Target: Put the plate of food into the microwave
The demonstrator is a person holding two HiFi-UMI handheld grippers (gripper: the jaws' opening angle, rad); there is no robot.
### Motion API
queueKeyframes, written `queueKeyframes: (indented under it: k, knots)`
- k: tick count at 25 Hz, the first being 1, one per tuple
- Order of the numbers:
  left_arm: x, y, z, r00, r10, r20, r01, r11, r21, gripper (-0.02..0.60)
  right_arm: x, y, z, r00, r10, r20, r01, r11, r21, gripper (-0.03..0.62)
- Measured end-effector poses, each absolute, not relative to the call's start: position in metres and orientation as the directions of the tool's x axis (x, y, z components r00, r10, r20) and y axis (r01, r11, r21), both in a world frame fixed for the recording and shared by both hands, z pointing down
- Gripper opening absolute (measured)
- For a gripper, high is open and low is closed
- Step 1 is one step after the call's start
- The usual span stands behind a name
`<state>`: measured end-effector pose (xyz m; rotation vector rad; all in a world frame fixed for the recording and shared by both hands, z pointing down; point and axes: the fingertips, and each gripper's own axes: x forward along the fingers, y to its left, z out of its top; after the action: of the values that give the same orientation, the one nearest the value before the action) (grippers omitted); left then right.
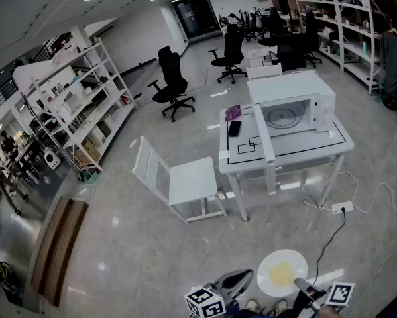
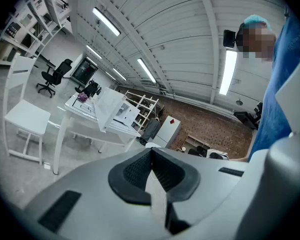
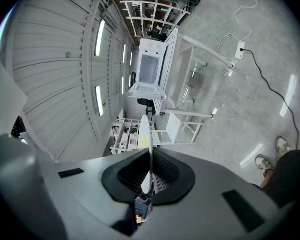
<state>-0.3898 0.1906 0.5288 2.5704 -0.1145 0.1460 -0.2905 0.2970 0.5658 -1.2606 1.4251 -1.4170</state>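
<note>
A white plate (image 1: 282,271) with yellowish food on it hangs low in front of me over the floor. My right gripper (image 1: 299,285) is shut on its near rim. In the right gripper view the plate (image 3: 144,129) shows edge-on, pinched between the pads of that gripper (image 3: 150,154). The white microwave (image 1: 291,106) stands on a white table (image 1: 297,152) a few steps ahead, with its door (image 1: 263,134) swung open and the turntable showing. My left gripper (image 1: 241,278) is beside the plate, apart from it. Its jaws (image 2: 151,151) are shut on nothing.
A white chair (image 1: 183,181) stands left of the table. A phone (image 1: 234,128) and a purple thing (image 1: 232,112) lie on the table's left part. A power strip (image 1: 341,208) and its cable lie on the floor by the table. Black office chairs (image 1: 171,85) and shelves (image 1: 85,108) stand farther off.
</note>
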Motion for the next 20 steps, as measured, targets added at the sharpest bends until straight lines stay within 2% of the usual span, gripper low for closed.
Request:
queueKeyframes:
  k: [5,10,11,15,20]
  knots:
    - [-0.391,0.189,0.526,0.991,-0.052,0.126,-0.112,-0.843,0.526,0.003,-0.288,0.301,0.572,-0.234,-0.963,0.133,-0.143,-0.101,-0.985,0.008]
    - [-0.391,0.188,0.529,0.99,-0.045,0.131,-0.108,-0.846,0.522,0.003,-0.264,0.321,0.6,-0.208,-0.904,0.375,-0.408,-0.268,-0.873,0.008]
    - [-0.391,0.188,0.529,0.99,-0.045,0.13,-0.107,-0.847,0.521,0.003,-0.265,0.32,0.6,-0.208,-0.906,0.37,-0.402,-0.265,-0.876,0.008]
    - [-0.391,0.187,0.526,0.991,-0.048,0.126,-0.107,-0.847,0.521,0.003,-0.287,0.298,0.569,-0.22,-0.968,0.12,-0.135,-0.091,-0.987,0.006]
    - [-0.391,0.186,0.526,0.991,-0.042,0.127,-0.103,-0.847,0.522,0.003,-0.282,0.297,0.568,-0.192,-0.975,0.109,-0.129,-0.085,-0.988,0.006]
